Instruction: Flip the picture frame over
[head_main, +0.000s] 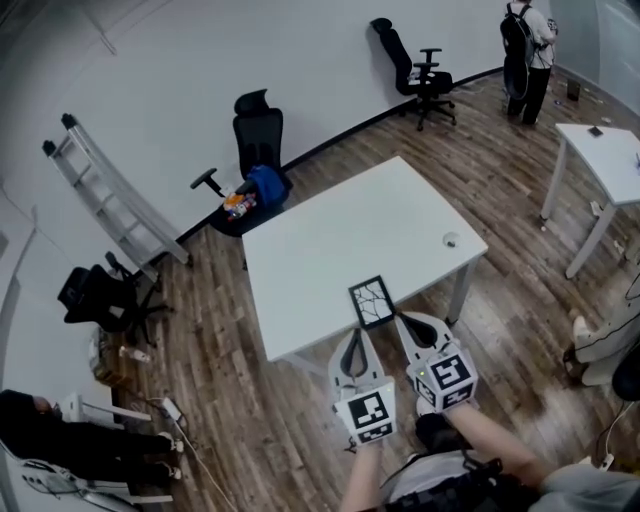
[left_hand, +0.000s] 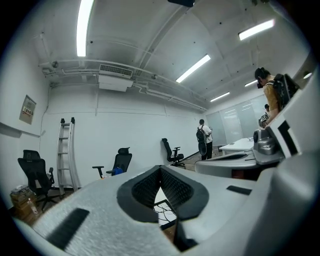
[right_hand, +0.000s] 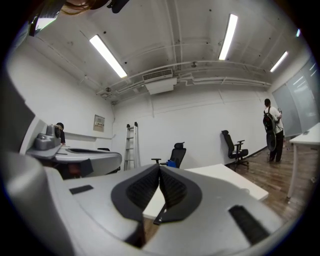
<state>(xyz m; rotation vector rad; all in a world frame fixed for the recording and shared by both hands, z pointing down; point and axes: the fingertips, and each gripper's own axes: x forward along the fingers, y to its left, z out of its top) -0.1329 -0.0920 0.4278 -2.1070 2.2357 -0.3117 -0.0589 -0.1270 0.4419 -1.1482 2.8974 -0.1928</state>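
Observation:
A small black picture frame (head_main: 371, 302) with a branch-like drawing lies face up near the front edge of the white table (head_main: 330, 240). My left gripper (head_main: 355, 338) is shut and empty, its tip just short of the frame's near left corner. On the other side, my right gripper (head_main: 403, 325) is also shut and empty, close to the frame's near right corner. In the left gripper view the frame (left_hand: 164, 209) shows through the gap below the closed jaws. The right gripper view shows the frame's dark edge (right_hand: 159, 216) and the table (right_hand: 220, 175) beyond.
A small round object (head_main: 450, 239) sits on the table's right side. A black chair with a blue bag (head_main: 252, 185) stands behind the table, a ladder (head_main: 110, 195) leans on the wall, another white table (head_main: 605, 160) is at right, and a person (head_main: 528, 55) stands far back.

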